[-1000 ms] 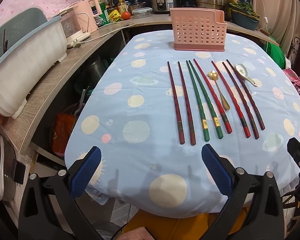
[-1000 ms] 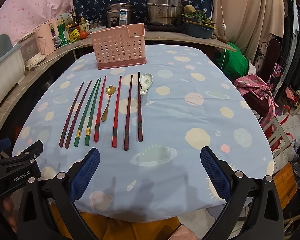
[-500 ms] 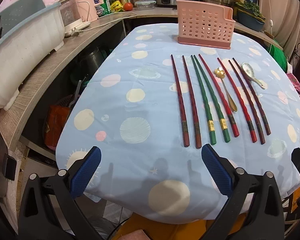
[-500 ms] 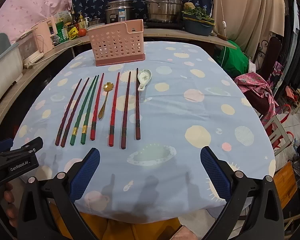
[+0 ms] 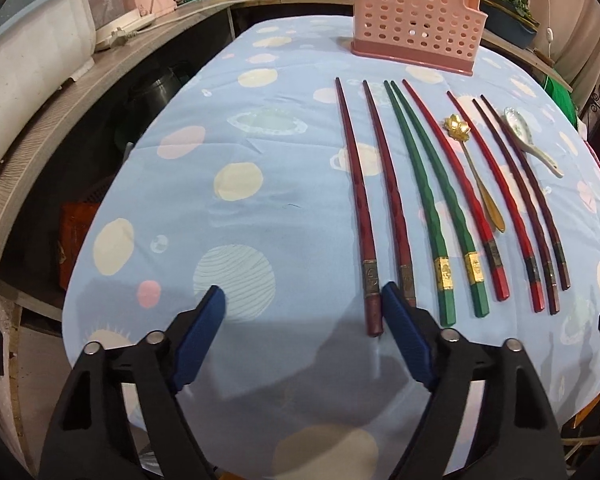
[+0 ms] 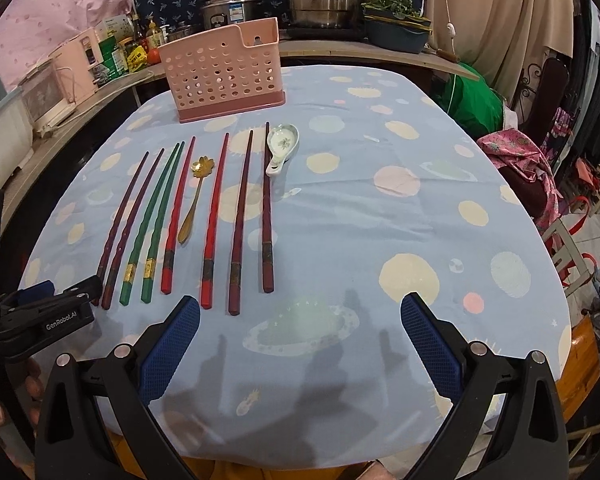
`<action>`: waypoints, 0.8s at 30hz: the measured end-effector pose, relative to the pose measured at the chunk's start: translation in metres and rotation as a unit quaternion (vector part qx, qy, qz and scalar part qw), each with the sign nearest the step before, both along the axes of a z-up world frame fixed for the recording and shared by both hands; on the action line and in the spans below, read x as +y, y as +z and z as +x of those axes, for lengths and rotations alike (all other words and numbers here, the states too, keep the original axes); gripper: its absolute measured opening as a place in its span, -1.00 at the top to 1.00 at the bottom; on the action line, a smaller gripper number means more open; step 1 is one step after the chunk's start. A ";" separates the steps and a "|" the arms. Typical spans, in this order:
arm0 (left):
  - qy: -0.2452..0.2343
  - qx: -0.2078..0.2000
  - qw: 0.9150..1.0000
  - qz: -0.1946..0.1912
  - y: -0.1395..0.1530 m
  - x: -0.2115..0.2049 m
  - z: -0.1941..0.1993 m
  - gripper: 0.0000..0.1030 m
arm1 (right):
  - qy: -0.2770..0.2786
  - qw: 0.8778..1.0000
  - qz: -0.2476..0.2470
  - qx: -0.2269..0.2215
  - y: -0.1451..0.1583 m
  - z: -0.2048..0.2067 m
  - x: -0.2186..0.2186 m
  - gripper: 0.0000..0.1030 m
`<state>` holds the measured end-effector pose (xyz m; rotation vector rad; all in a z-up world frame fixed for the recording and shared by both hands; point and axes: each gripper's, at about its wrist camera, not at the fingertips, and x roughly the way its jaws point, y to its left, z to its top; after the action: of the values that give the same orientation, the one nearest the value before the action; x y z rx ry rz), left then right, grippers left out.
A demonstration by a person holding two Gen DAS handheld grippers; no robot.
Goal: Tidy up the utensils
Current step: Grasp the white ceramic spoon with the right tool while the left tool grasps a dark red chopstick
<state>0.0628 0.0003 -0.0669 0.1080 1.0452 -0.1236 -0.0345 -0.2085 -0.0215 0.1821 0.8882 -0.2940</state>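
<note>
On the blue spotted tablecloth (image 6: 340, 208) lay eight chopsticks in a row: two dark maroon ones (image 5: 360, 204) at the left end, two green ones (image 5: 428, 204) with gold bands, two bright red ones (image 6: 214, 216) and two more dark maroon ones (image 6: 267, 208) at the right. Two spoons lay among them, a gold flower-bowled spoon (image 6: 196, 196) between the red sticks and a white ceramic spoon (image 6: 282, 144) just beside the rightmost stick. One pink perforated holder (image 6: 220, 70) stood upright beyond the tips. The left gripper (image 5: 302, 312) hung low over the near edge, its blue pads apart, the right pad covering the butt of the second maroon stick, the first stick's butt lying just inside that pad. The right gripper (image 6: 300, 320) was spread wide over bare cloth, near the butts of the right-hand sticks. "GenRobot.AI" read on the left gripper's body in the right wrist view. Labels on the counter's bottles and packets (image 6: 136, 46) were too small to read.
</note>
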 end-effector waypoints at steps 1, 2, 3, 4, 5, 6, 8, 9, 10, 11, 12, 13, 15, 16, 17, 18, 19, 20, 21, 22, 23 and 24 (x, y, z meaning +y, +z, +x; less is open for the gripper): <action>0.001 -0.003 1.000 -0.003 0.000 0.000 0.001 -0.38 | 0.000 1.000 0.002 0.000 0.000 0.003 -0.001 -0.87; 0.000 -0.003 1.000 -0.004 0.000 0.000 0.002 -0.32 | 0.001 1.000 0.004 -0.001 0.000 0.006 -0.002 -0.87; -0.005 -0.003 1.000 -0.008 0.000 -0.001 0.003 -0.27 | 0.002 1.000 0.004 -0.003 0.000 0.008 -0.003 -0.87; -0.009 -0.002 1.000 -0.013 0.001 -0.001 0.005 -0.16 | 0.002 1.000 0.004 -0.004 0.001 0.012 -0.005 -0.84; -0.012 -0.002 1.000 -0.016 0.001 -0.002 0.005 -0.04 | 0.004 1.000 0.005 -0.005 0.001 0.016 -0.006 -0.82; -0.016 -0.003 1.000 -0.016 0.002 -0.004 0.005 0.05 | 0.006 1.000 0.008 -0.006 0.002 0.020 -0.007 -0.75; -0.024 -0.004 1.000 -0.017 0.003 -0.006 0.005 0.32 | 0.010 1.000 0.022 -0.011 0.005 0.031 -0.012 -0.63; -0.027 -0.004 0.999 -0.018 0.004 -0.007 0.005 0.38 | 0.010 0.999 0.032 -0.015 0.005 0.037 -0.016 -0.56; -0.029 -0.003 0.999 -0.019 0.004 -0.007 0.006 0.49 | 0.011 0.999 0.043 -0.019 0.006 0.043 -0.020 -0.46; -0.031 -0.003 0.999 -0.019 0.004 -0.008 0.006 0.60 | 0.010 0.998 0.052 -0.022 0.007 0.051 -0.024 -0.41; -0.032 -0.002 0.999 -0.020 0.005 -0.009 0.007 0.65 | 0.009 0.998 0.058 -0.026 0.008 0.058 -0.027 -0.30; -0.032 -0.002 0.999 -0.020 0.005 -0.009 0.007 0.70 | 0.009 0.998 0.062 -0.030 0.008 0.067 -0.030 -0.22; -0.033 -0.002 0.999 -0.020 0.005 -0.009 0.008 0.74 | 0.012 0.997 0.070 -0.034 0.008 0.083 -0.036 -0.04; -0.033 -0.001 0.999 -0.020 0.005 -0.009 0.009 0.75 | 0.014 0.997 0.073 -0.033 0.007 0.092 -0.038 0.08; -0.032 -0.001 0.999 -0.020 0.005 -0.009 0.009 0.75 | 0.016 0.996 0.078 -0.031 0.004 0.100 -0.040 0.15; -0.032 -0.001 0.999 -0.020 0.005 -0.009 0.009 0.75 | 0.017 0.996 0.087 -0.028 0.001 0.107 -0.043 0.28; -0.032 -0.001 0.999 -0.020 0.005 -0.010 0.009 0.75 | 0.017 0.995 0.098 -0.024 -0.003 0.114 -0.046 0.44; -0.032 -0.001 0.999 -0.019 0.005 -0.010 0.009 0.75 | 0.015 0.994 0.106 -0.021 -0.007 0.119 -0.048 0.50; -0.031 -0.001 0.999 -0.019 0.005 -0.010 0.009 0.75 | 0.013 0.993 0.115 -0.018 -0.011 0.123 -0.051 0.60; -0.031 -0.001 0.999 -0.018 0.005 -0.010 0.008 0.75 | 0.011 0.992 0.121 -0.016 -0.014 0.126 -0.053 0.67; -0.031 -0.002 0.999 -0.017 0.005 -0.011 0.008 0.75 | 0.011 0.992 0.127 -0.014 -0.017 0.129 -0.054 0.68; -0.031 -0.002 0.999 -0.017 0.005 -0.011 0.008 0.75 | 0.011 0.991 0.132 -0.012 -0.020 0.132 -0.055 0.68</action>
<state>0.0707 -0.0104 -0.0623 0.1107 1.0355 -0.1971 0.0975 -0.2639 -0.0410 0.4199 0.9037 -0.1519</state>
